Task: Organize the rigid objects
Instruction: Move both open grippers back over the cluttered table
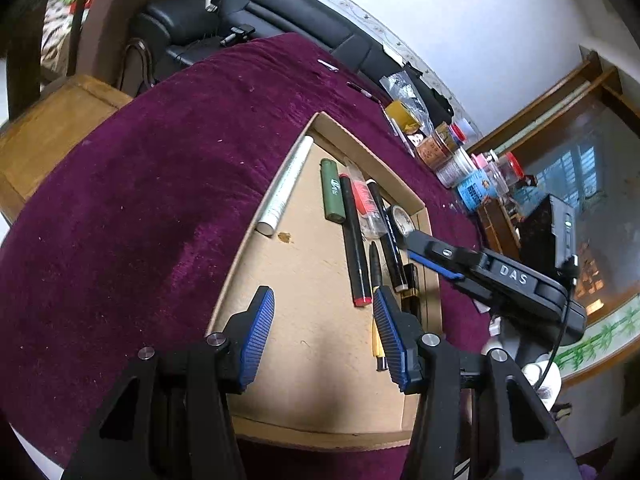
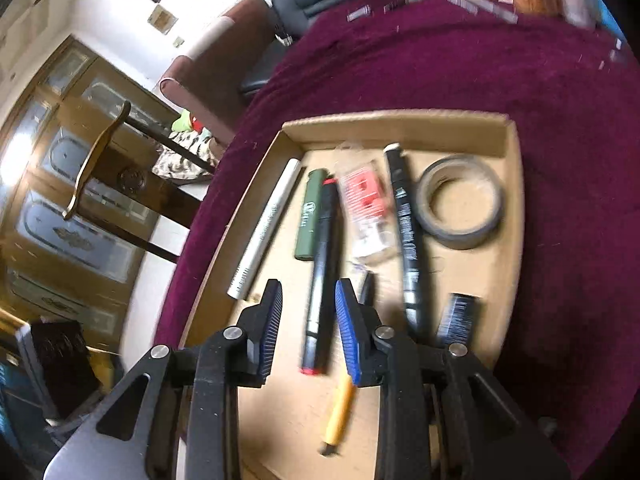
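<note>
While both tools are hung over the cardboard tray (image 1: 416, 200) on the purple-covered desk (image 1: 140, 184), nothing is gripped. The left tool (image 1: 324, 300) is spread wide above bare tray floor. The right tool (image 2: 308, 300) is held parted, tilted down, straddling the black red-capped marker (image 2: 320, 264). A green lighter (image 2: 308, 216) and tape roll (image 2: 460, 200) are laid alongside.
</note>
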A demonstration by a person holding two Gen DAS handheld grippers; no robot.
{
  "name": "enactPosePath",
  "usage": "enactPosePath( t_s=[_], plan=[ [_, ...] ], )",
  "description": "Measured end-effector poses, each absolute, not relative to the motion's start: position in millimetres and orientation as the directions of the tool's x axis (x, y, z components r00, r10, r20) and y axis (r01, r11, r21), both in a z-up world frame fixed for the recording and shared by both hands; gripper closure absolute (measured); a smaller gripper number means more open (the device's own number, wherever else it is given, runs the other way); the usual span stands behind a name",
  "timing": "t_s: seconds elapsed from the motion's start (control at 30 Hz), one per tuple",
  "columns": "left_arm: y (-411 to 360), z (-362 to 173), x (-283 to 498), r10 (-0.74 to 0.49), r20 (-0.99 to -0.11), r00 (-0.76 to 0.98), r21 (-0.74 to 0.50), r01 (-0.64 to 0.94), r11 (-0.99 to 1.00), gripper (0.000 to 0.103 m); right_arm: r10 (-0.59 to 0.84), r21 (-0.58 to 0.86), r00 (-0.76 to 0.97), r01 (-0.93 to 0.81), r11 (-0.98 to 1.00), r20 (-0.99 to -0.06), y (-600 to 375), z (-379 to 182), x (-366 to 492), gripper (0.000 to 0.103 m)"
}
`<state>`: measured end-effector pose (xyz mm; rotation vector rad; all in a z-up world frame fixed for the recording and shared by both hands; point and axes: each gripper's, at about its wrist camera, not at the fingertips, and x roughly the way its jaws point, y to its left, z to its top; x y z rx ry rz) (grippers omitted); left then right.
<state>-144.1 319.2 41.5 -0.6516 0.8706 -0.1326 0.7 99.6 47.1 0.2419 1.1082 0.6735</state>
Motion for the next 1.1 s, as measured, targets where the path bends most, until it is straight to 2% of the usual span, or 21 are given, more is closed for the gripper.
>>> enactPosePath(
  t_s=[0.17, 0.3, 0.7, 0.93, 1.1],
  plan=[
    [297.7, 53.4, -140.8, -0.335, -0.684, 0.648, -0.529, -0.124, 0.84, 0.057, 0.536, 0.413, 0.41, -0.353, 0.839, -0.738, 41.9, 60.8, -9.4, 0.078],
    [274.7, 59.6, -137.5, -0.346, -0.694, 0.631, -0.505, -0.084, 0.859, 0.057, 0.437, 0.344, 0.527, -0.27, 0.899, -0.729, -22.7, 68.1, -16.8, 0.078],
    [182.9, 78.0, -124.6, -0.398, -0.725, 0.562, -0.438, 0.07, 0.896, 0.056, 0.239, 0.433, 0.675, 0.132, 0.892, -0.698, -241.9, 60.1, -34.0, 0.078],
    [126.2, 80.0, -119.5, -0.427, -0.754, 0.499, -0.419, 0.136, 0.898, 0.056, 0.33, 0.469, 0.65, 0.046, 0.882, -0.685, -242.9, 57.1, -12.1, 0.078],
    [110.2, 87.4, -128.0, -0.396, -0.772, 0.497, -0.376, 0.145, 0.915, 0.056, 0.381, 0.477, 0.628, -0.018, 0.879, -0.678, -224.7, 44.1, 34.9, 0.078]
  ],
)
